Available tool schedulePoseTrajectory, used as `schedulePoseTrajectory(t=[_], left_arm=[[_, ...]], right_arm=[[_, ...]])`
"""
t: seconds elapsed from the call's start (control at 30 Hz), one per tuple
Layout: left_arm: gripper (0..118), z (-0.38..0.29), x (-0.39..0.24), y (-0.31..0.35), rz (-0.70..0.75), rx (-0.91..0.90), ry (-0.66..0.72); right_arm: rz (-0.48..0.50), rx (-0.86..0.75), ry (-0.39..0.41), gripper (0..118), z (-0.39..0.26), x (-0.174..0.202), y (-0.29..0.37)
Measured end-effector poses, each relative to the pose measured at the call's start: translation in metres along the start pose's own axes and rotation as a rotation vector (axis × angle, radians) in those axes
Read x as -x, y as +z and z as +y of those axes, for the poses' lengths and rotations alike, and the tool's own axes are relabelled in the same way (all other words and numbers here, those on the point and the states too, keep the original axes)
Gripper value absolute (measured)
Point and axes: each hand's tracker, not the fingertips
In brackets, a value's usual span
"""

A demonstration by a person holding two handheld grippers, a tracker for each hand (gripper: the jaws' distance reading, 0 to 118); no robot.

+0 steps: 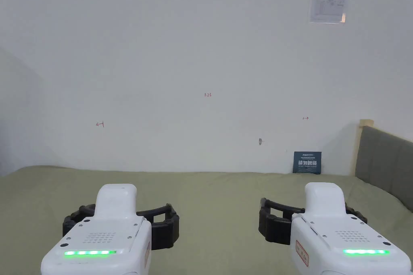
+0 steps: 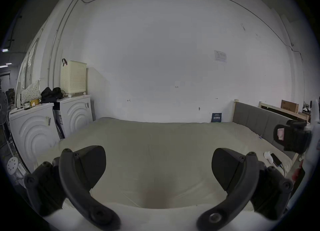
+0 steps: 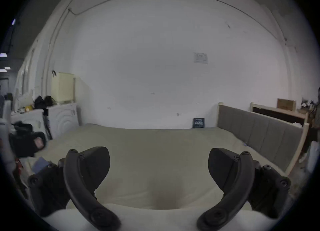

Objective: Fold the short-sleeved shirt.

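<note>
Plainly, two grippers, left [image 1: 121,219] and right [image 1: 312,215], hover with fingers spread empty over one bed [image 1: 217,195].

Olive-green bed sheet [image 1: 209,203] across the lower frame, under a white wall [image 1: 181,54]. Grey padded headboard [image 1: 385,165] at right edge. Small dark sign [image 1: 307,162] against the wall, lower right; paper notice [image 1: 328,8] upper right. Left of frame: two white washing machines [image 2: 76,112], cream laundry basket [image 2: 73,77] on top.
</note>
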Motion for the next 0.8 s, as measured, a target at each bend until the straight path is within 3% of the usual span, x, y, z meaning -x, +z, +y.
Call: schedulePoseTrajectory(t=[0.07,0.17,0.37,0.47,0.63,0.8], left_arm=[[118,0.001,0.002,0.002,-0.010,0.001,0.004],[118,0.001,0.003,-0.002,-0.017,0.007,0.008],[118,0.001,0.004,-0.007,-0.010,0.025,0.023],[118,0.001,0.003,-0.007,-0.017,0.026,0.018],[118,0.009,0.000,-0.014,-0.017,0.028,0.003],[118,0.011,-0.003,-0.015,-0.027,0.024,-0.026]], right_arm=[[-0.085,0.020,0.066,114,-0.001,0.005,-0.004],[-0.123,0.012,0.106,114,-0.004,0.008,-0.006],[-0.023,-0.006,-0.023,114,0.005,0.001,0.001],[0.019,-0.010,-0.031,114,0.011,-0.003,0.004],[0.136,0.146,-0.162,114,0.020,-0.010,-0.009],[0.143,0.164,-0.123,114,0.016,-0.004,-0.013]])
